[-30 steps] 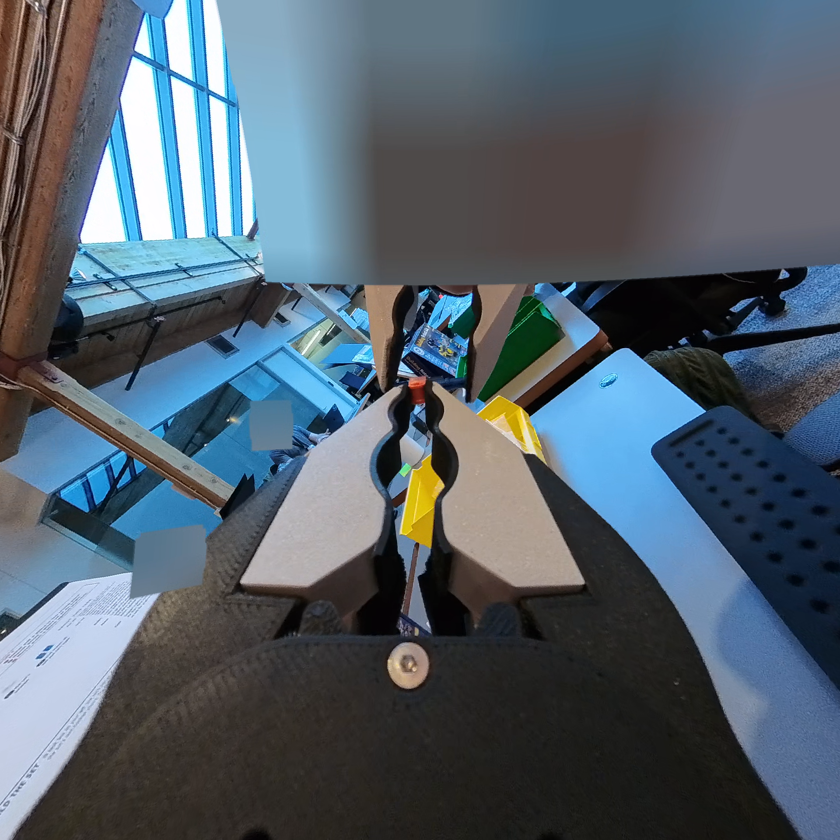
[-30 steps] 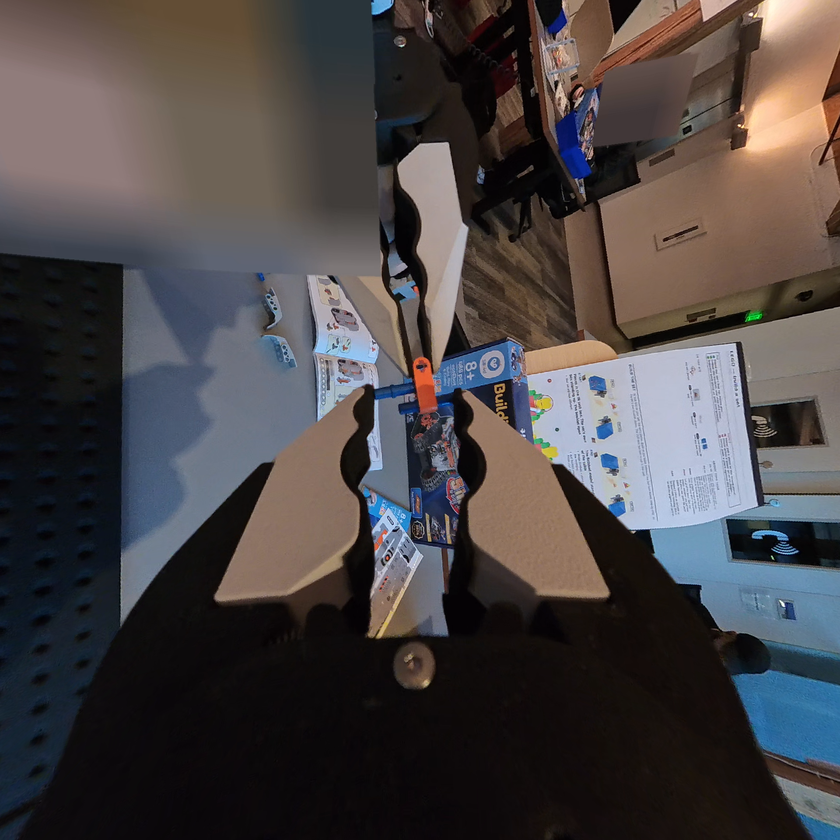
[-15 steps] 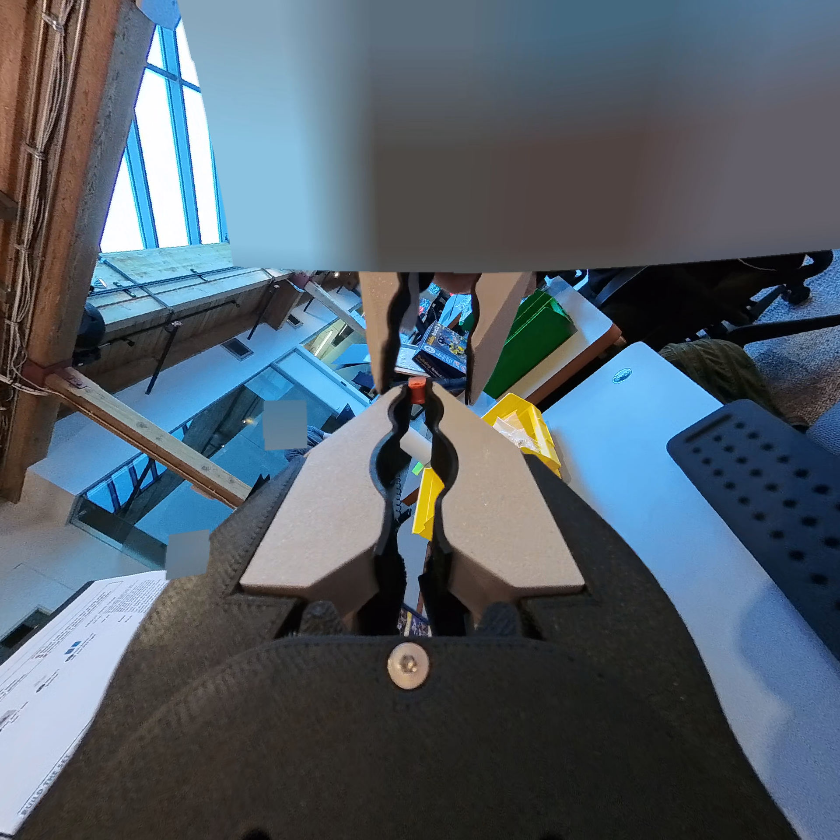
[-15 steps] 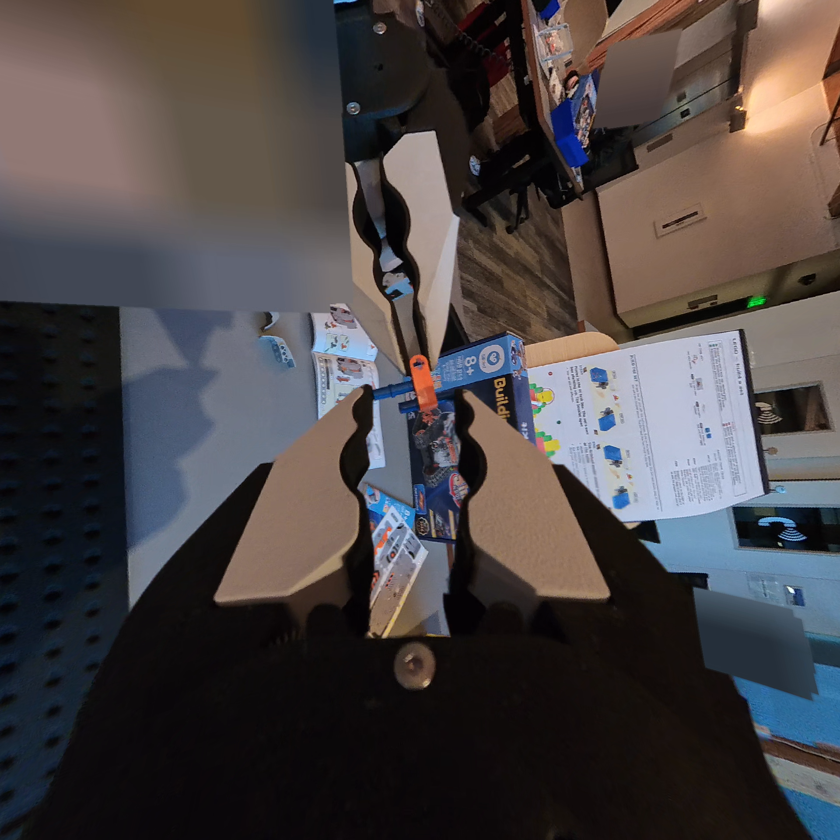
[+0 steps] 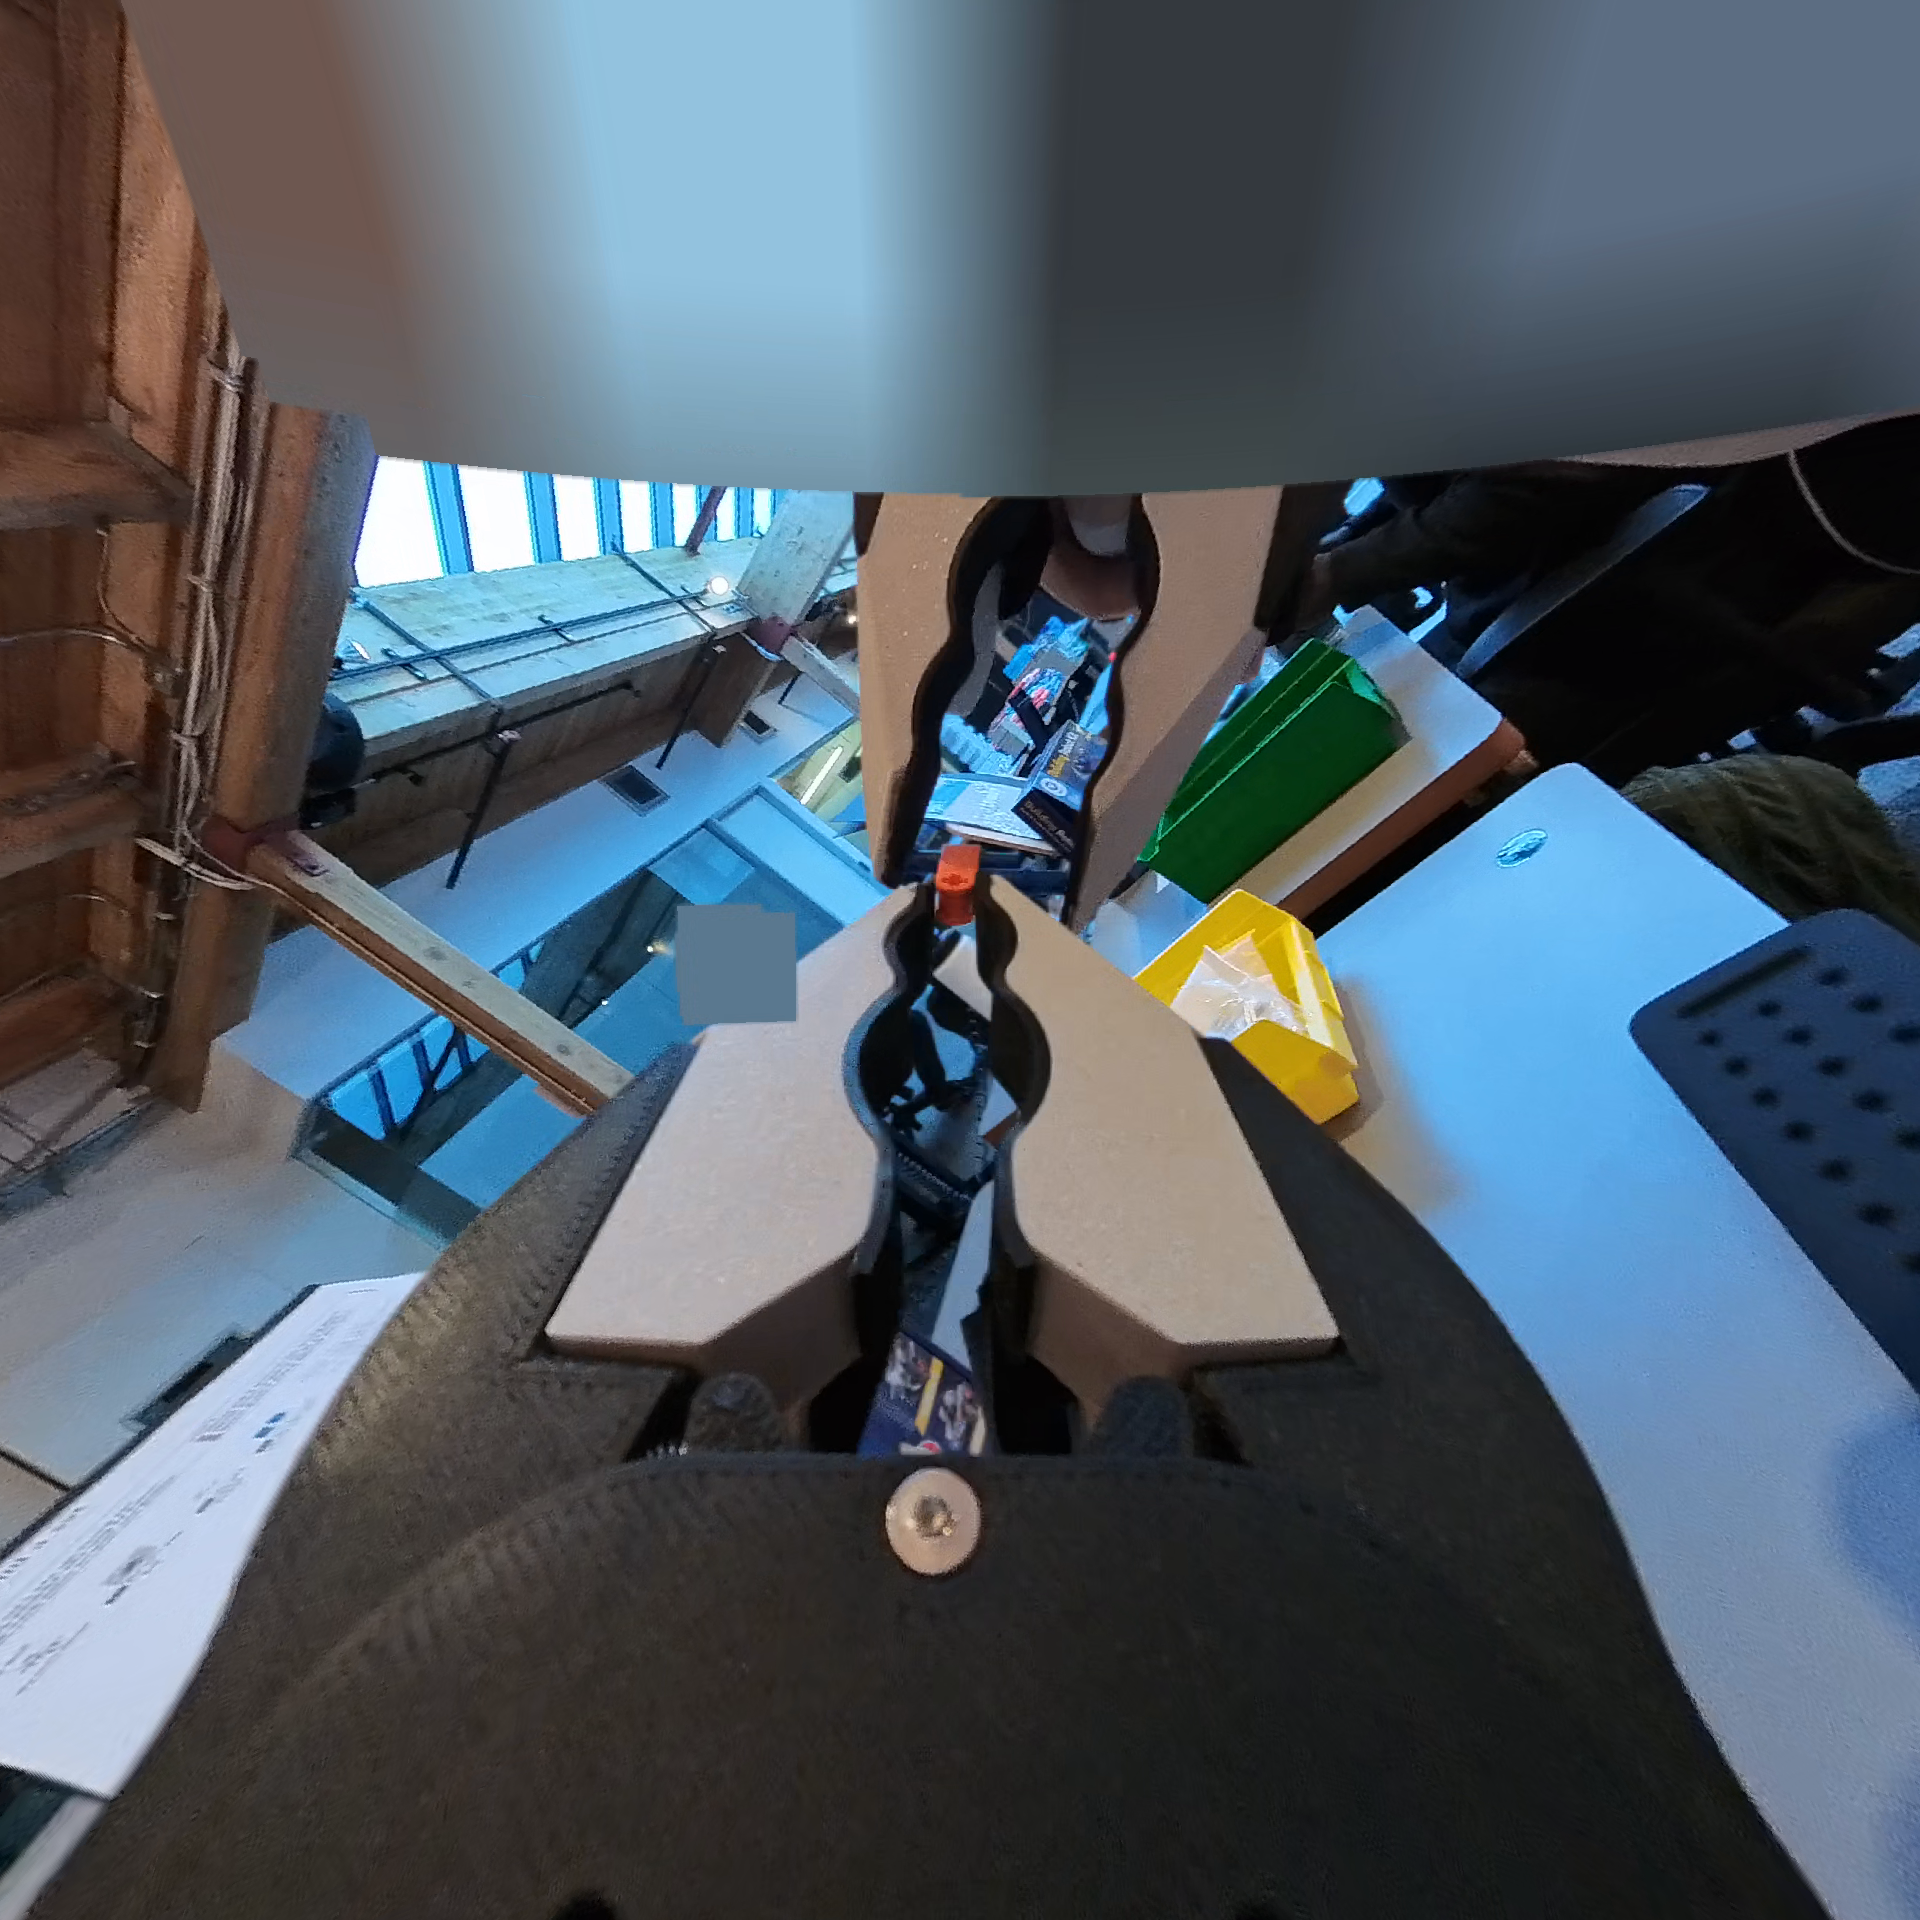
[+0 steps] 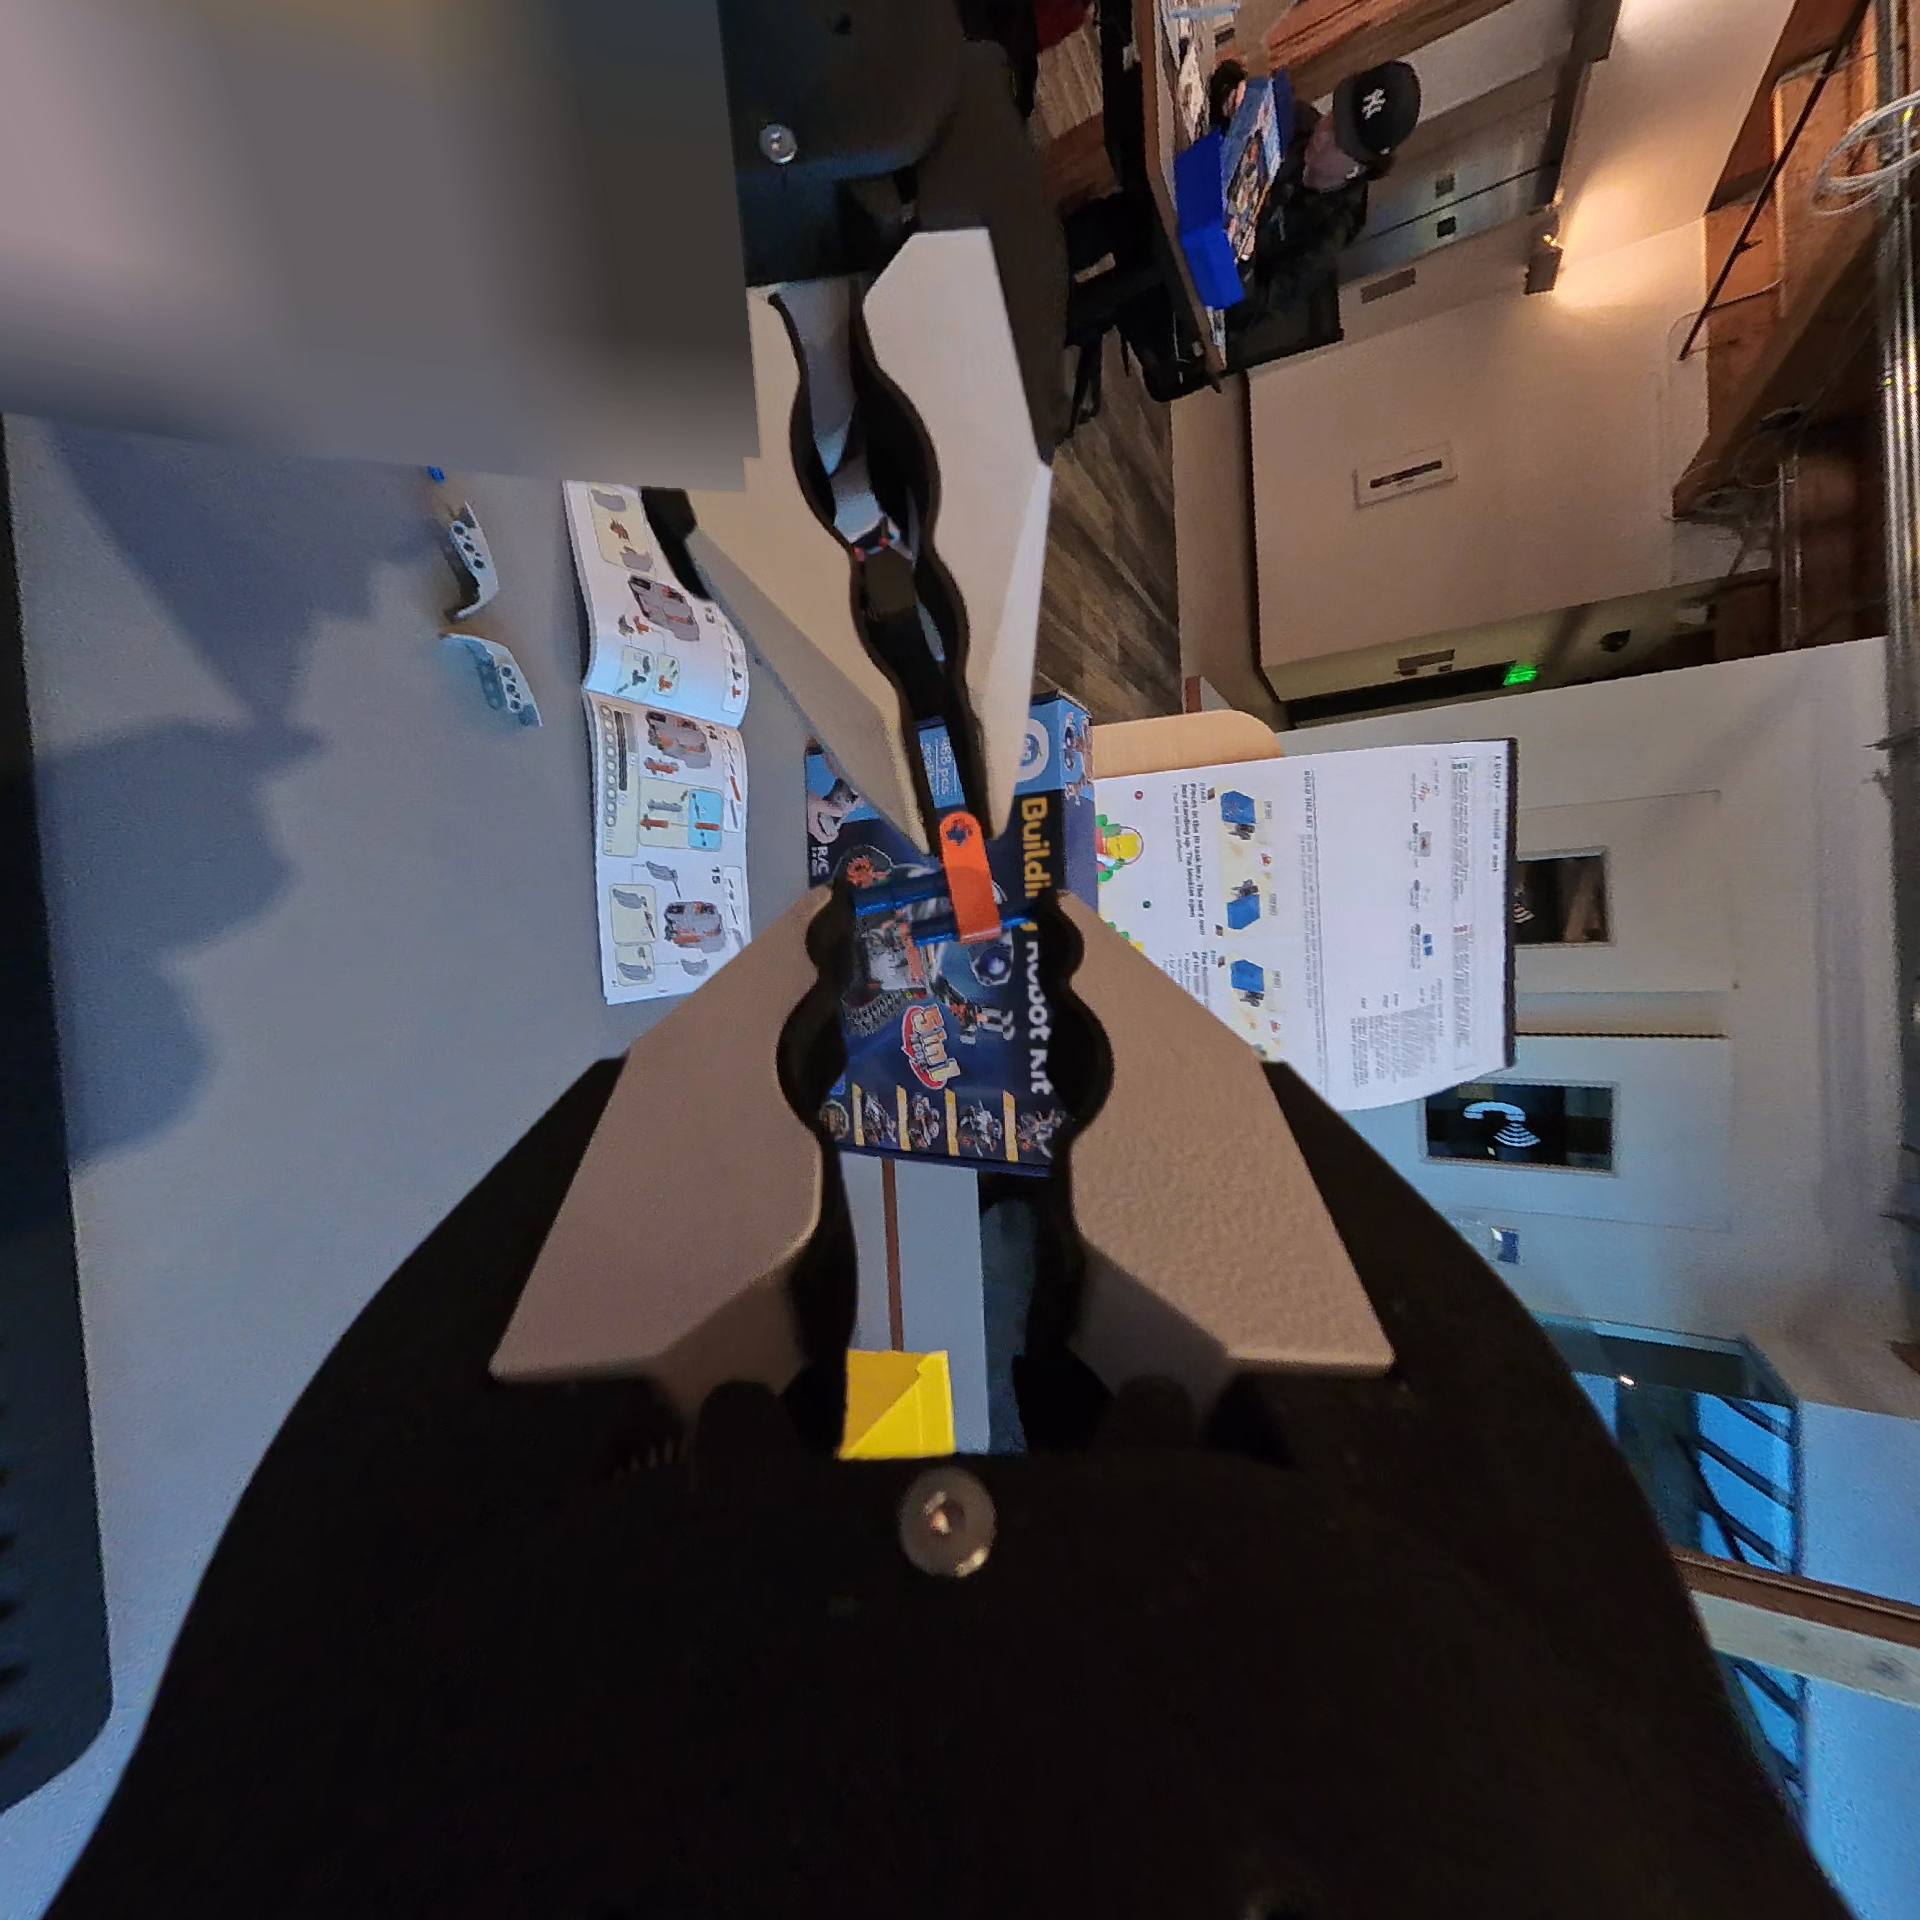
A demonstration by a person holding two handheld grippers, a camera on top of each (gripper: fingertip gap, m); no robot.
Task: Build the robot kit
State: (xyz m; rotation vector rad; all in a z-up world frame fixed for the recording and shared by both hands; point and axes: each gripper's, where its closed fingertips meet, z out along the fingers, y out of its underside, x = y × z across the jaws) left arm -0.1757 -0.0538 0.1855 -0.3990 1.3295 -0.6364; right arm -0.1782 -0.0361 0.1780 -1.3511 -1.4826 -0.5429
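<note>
My left gripper (image 5: 954, 906) is shut on a small orange piece (image 5: 956, 883), pinched at its very tips and held in the air above the white table (image 5: 1558, 1195). In the right wrist view the orange piece (image 6: 966, 883) carries blue pins (image 6: 894, 902) sticking out to one side. My right gripper (image 6: 943, 914) is open and faces the left one tip to tip. Its fingertips flank the orange piece and the pins without closing on them. The left gripper's fingers (image 6: 997, 582) reach in from above in that view.
An open instruction booklet (image 6: 665, 790), a blue toy box (image 6: 935, 1039), a printed sheet (image 6: 1351, 914) and two small grey curved parts (image 6: 468, 561) lie on the table. A yellow bin (image 5: 1268, 1008), a green bin (image 5: 1278, 769) and a black perforated pad (image 5: 1808, 1060) stand to the right. Less than 4 cm separates the two grippers' tips.
The two grippers have drawn closer together, so the orange piece now sits between the right fingertips. Both views have tilted. The left stays shut, the right stays open.
</note>
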